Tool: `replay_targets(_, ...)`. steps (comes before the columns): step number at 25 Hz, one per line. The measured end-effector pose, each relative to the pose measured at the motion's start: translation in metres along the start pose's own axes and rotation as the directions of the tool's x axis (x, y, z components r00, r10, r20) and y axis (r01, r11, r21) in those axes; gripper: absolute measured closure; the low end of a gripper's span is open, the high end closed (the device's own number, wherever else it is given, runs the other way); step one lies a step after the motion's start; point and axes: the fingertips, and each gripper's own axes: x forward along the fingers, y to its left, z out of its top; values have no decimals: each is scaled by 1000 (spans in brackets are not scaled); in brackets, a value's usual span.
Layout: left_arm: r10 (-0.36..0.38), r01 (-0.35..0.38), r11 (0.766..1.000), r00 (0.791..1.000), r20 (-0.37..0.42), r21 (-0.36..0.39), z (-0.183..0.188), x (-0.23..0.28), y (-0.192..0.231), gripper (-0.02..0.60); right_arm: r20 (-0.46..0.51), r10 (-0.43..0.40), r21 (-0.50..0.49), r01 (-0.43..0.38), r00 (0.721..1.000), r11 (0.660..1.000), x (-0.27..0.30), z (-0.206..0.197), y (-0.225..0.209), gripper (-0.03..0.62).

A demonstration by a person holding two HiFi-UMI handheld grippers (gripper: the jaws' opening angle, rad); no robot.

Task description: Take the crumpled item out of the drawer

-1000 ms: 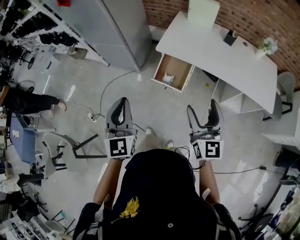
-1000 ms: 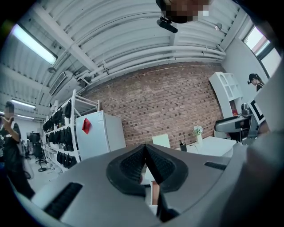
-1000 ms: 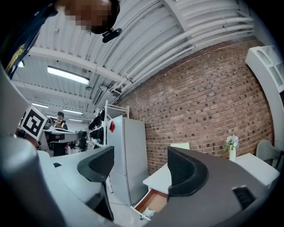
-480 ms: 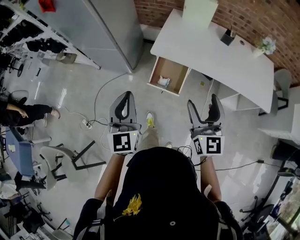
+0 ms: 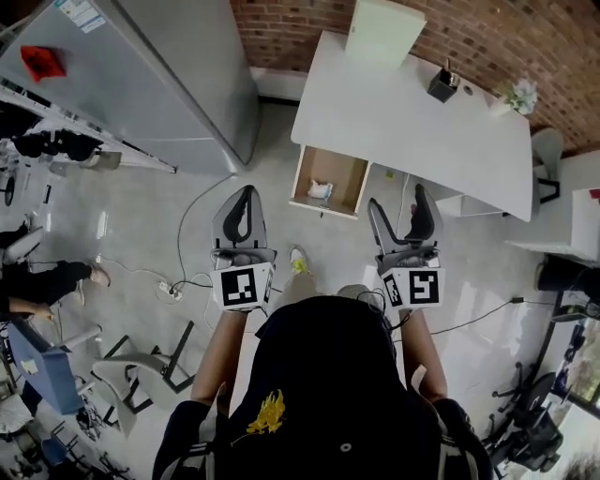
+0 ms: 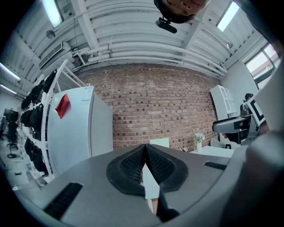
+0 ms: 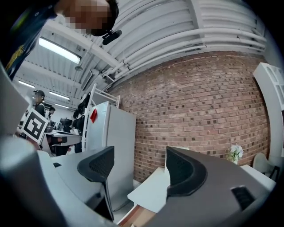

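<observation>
Pale grey floor fills most of the head view, closed off at the far side by a brick wall [image 5: 309, 28], against which a white desk [image 5: 422, 122] is set. A wooden drawer [image 5: 349, 173] is pulled open at the near-left end of the desk. The crumpled item [image 5: 320, 190], a small white wad, lies on the drawer's bottom, close to the front wall and a little left of the middle.

Both grippers are held in front of the person, well apart from the drawer. The jaws of the left gripper [image 5: 246, 194] are pressed together with nothing between them. Those of the right gripper [image 5: 398, 200] are spread apart and empty, with only the desk edge and the brick showing through the gap.

The step in hand is judged to be the approach, with the task barely begun. The right gripper, being spread already, seems the better suited. It should be carried forward and lowered through the open top of the drawer, with the front wall cleared on the way. The wad should be straddled evenly before any closing, since so light a thing could be nudged away by one jaw landing first. The bulk should be clamped, not a loose corner, and the wad then lifted straight up, clear of the walls. The cable [image 5: 190, 211] on the floor to the left should be minded while the drawer is neared
</observation>
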Motion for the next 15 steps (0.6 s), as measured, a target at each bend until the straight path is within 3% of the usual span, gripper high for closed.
replay_targets(3,-37,37,998,999,-12,43,-23,27,25,565,-32,-15,-10,15,999,1000,29,-7,7,220)
replay_targets(9,-57,57,998,997,-60,2,-62,58,37,565,-146,28,-28,-33,989,999,63,-45,15,220)
replay_targets(12,-38,32,998,994,-100,-60,-81,72,38,565,-230,84,-16,-90,970,996,83,-88,20,220)
replay_targets(15,-9,-7,994,989,-148,-107,-112,86,39,565,-326,157,6,-164,932,986,107,-149,24,220)
